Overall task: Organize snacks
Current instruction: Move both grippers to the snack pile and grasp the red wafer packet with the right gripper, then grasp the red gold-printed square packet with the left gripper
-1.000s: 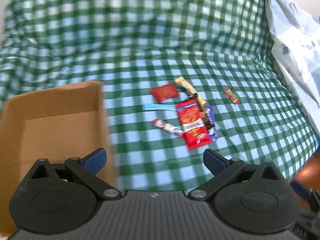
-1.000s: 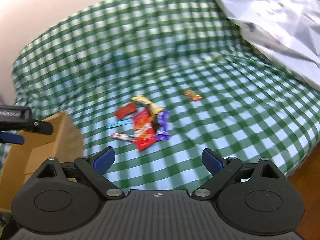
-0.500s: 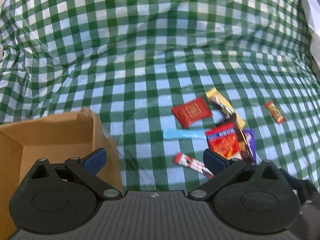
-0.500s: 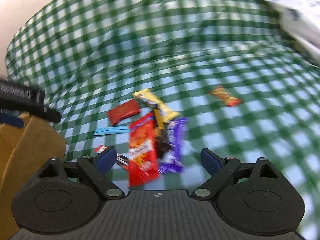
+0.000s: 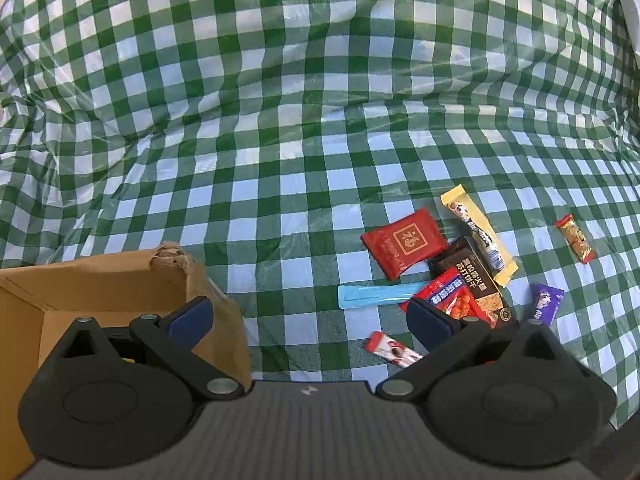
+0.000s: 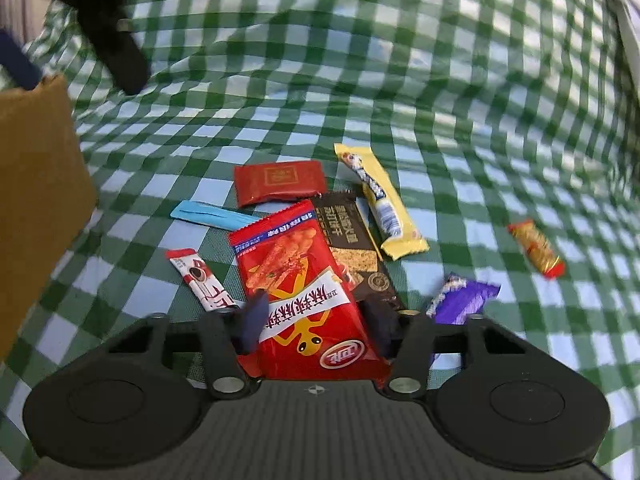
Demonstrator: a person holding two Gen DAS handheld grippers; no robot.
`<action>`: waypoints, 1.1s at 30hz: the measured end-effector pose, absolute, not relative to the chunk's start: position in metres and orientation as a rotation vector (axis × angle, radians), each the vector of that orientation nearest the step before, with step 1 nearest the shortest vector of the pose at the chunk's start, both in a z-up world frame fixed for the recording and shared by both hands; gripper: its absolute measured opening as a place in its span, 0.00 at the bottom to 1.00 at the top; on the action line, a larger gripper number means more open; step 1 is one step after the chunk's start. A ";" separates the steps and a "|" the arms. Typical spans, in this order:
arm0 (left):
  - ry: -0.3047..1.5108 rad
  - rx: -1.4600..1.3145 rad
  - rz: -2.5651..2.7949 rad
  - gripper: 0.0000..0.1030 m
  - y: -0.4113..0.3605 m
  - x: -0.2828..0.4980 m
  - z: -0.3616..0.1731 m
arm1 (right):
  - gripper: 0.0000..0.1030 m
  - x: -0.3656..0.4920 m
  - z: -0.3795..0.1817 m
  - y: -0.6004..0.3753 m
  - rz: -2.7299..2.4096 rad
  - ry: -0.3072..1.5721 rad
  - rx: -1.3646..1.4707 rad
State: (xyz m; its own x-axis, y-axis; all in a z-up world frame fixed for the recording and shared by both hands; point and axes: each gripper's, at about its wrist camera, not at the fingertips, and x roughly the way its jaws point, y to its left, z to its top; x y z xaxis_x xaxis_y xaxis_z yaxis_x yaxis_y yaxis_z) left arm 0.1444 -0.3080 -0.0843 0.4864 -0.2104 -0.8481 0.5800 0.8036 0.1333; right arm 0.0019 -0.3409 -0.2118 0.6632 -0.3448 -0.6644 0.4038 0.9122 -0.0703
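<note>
The right gripper (image 6: 314,322) had narrowed around the red snack bag (image 6: 298,276), apparently grasping; next, carry toward the cardboard box (image 6: 36,200) at nine o'clock.

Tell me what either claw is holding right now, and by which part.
Right claw straddles the big red snack bag's near end; whether it grips is unclear. Left claw is open, empty.

The right hand-held gripper (image 6: 316,324) has come down onto the snack pile from well above it; its fingers, wide apart a second ago, now sit narrowed on either side of the big red snack packet (image 6: 300,280); the left hand-held gripper (image 5: 308,316) has drifted closer to that packet, beside the cardboard box (image 5: 120,280).
</note>
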 end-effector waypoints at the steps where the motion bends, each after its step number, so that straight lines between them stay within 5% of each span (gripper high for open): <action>1: 0.953 0.437 -0.504 1.00 -0.310 0.146 -0.086 | 0.18 0.002 -0.210 -0.338 -0.417 0.739 0.065; 2: 0.956 0.437 -0.510 1.00 -0.313 0.149 -0.088 | 0.07 0.000 -0.209 -0.336 -0.404 0.750 0.056; 14: 0.942 0.693 -0.723 1.00 -0.413 0.196 -0.162 | 0.07 -0.110 -0.159 -0.381 -0.579 0.623 0.364; 24: 1.118 0.647 -0.745 1.00 -0.434 0.225 -0.204 | 0.07 -0.163 -0.204 -0.428 -0.779 0.728 0.620; 27: 1.100 0.625 -0.777 0.91 -0.429 0.222 -0.203 | 0.17 -0.163 -0.209 -0.436 -0.788 0.709 0.697; 29: 1.087 0.612 -0.792 0.81 -0.425 0.218 -0.199 | 0.37 -0.160 -0.211 -0.441 -0.776 0.706 0.735; 33: 1.066 0.579 -0.811 0.48 -0.419 0.209 -0.192 | 0.65 -0.146 -0.210 -0.435 -0.718 0.736 0.673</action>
